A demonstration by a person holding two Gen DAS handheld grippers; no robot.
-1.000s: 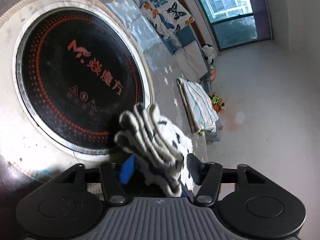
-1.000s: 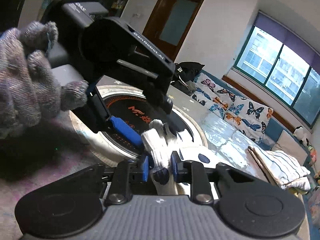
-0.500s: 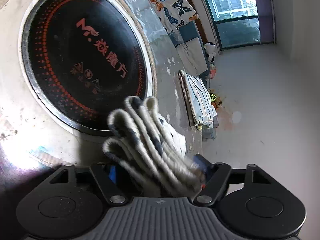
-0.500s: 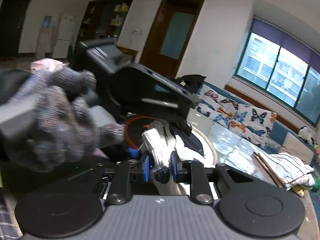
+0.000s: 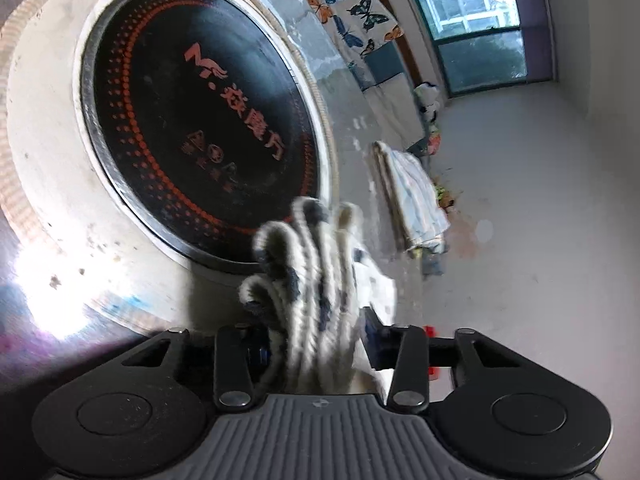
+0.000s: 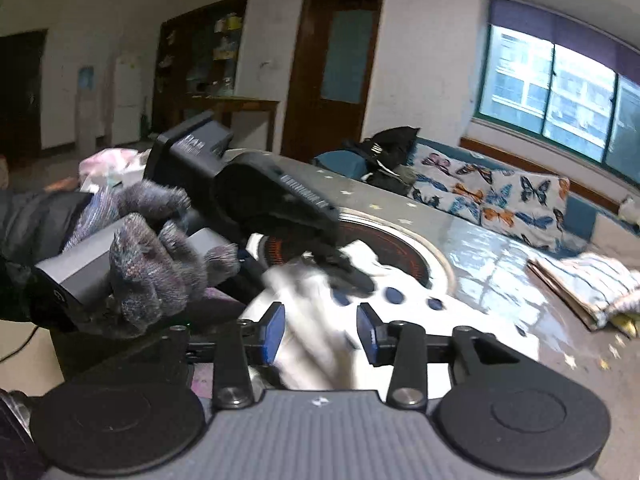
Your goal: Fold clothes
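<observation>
Left gripper (image 5: pixel 316 344) bunches a white, dark-spotted garment (image 5: pixel 308 280); right gripper (image 6: pixel 320 330) has its blue pads parted around the same cloth.

In the left wrist view the garment is gathered in thick pleats low in the middle of the frame, pinched between the jaws, over the worktop (image 5: pixel 48 184). In the right wrist view the cloth lies between the spread pads without being squeezed, and a gloved hand (image 6: pixel 148 256) at the left holds the other gripper. A striped garment (image 6: pixel 588 280) already lies folded flat at the right of the frame; the spotted one is bunched, not laid square, so by my judgement its folding is partway at best. The round black hob (image 5: pixel 200 120) bears orange writing: "Mr." followed by Chinese characters; the lettering on the gripper body is blurred.
</observation>
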